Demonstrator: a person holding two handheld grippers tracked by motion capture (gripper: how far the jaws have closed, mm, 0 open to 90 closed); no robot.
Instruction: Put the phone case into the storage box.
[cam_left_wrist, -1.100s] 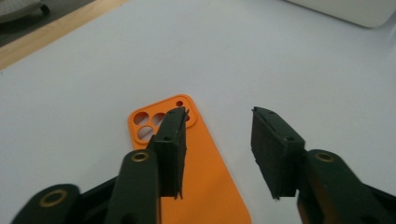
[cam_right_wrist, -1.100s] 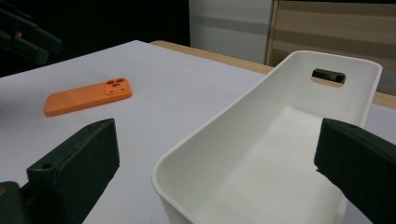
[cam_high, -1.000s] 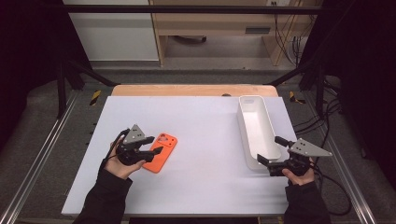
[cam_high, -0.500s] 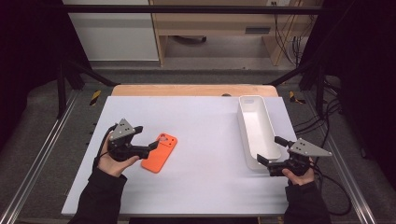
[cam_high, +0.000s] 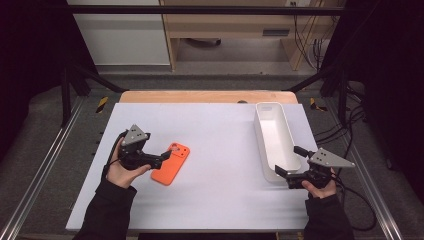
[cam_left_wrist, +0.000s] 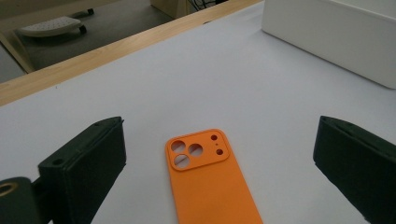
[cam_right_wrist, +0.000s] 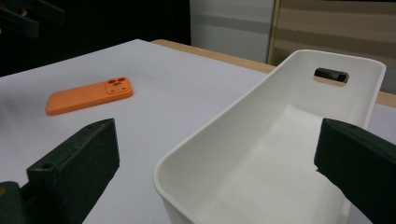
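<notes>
Orange phone case (cam_high: 171, 163) lying flat on the white table (cam_high: 220, 200), left of centre.

The left gripper (cam_high: 162, 157) is hovering at the case's near edge, its jaws having just been opening and now standing wide, pressing on nothing. The right gripper (cam_high: 286, 172) is sitting wide open around the near end of the white bin (cam_high: 275, 137), well apart from the case.

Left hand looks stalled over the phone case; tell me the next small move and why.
Probably ease the left gripper forward and down so its jaws straddle the orange phone case, then close. Its jaws have just been opening and stand wide, nothing pressed between them; the case lies flat on the white table, just ahead of the tips. The right gripper waits open at the near end of the white bin.
</notes>
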